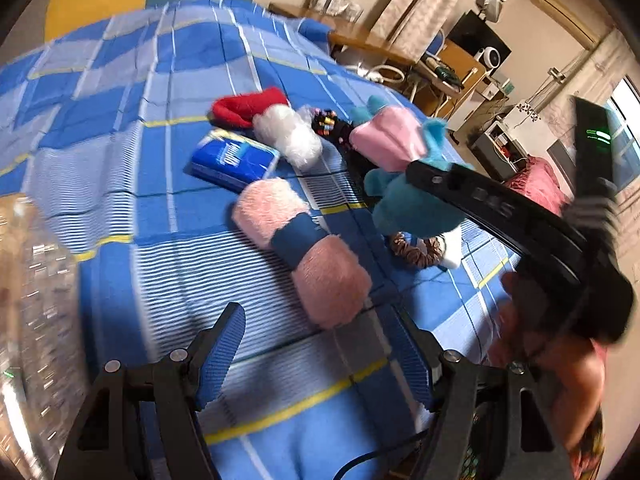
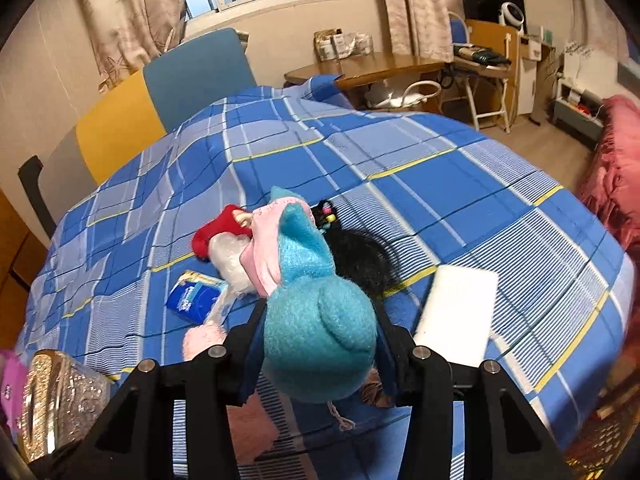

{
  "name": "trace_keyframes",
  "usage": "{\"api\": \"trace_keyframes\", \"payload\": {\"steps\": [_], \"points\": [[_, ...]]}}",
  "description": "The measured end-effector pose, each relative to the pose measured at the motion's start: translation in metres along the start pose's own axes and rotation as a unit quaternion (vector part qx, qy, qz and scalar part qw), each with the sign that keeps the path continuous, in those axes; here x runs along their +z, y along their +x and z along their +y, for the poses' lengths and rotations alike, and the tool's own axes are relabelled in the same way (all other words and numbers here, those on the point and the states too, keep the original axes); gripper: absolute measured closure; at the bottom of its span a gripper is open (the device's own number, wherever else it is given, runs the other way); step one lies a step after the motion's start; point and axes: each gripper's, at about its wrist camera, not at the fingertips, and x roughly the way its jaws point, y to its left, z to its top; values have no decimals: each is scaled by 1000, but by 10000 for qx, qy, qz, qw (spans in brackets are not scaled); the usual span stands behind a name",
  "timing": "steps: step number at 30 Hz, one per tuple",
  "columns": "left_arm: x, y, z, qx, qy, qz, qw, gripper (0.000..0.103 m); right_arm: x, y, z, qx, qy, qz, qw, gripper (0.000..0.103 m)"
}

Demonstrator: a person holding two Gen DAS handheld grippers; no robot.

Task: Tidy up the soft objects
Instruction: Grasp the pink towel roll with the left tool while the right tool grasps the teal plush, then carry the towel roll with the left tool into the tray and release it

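Two claws in play. My right claw (image 2: 316, 354) gripped the teal plush toy (image 2: 318, 344), lifted clear of the plaid bedsheet (image 2: 440, 200); best kept clenched, carried low and slow toward wherever it belonged. My left claw (image 1: 320, 360) hung spread and empty, the pink furry roll (image 1: 300, 252) just ahead. Destination unclear; the glittery container (image 2: 60, 396) near my left was cut off.

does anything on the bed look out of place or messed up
Nothing looks damaged or spilled. The soft things lie in a loose jumble on the bedspread, and the teal plush toy is clamped in the right gripper.
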Motion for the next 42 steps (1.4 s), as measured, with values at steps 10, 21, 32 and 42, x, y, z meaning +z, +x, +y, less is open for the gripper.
{"api": "trace_keyframes", "payload": {"steps": [10,21,32,42], "points": [[26,57,5,59,-277,395,9988,30,5,-3,-13,-83,314,-116,9994,55],[12,48,-1,-94,120,219,9996,72,4,-2,-8,-186,127,-157,9996,55],[-5,-20,13,86,193,-241,9995,72,0,-5,1,-249,-188,-230,9992,55],[-17,-94,34,115,179,-683,9974,72,-1,-8,1,-251,-208,-266,9991,55]]}}
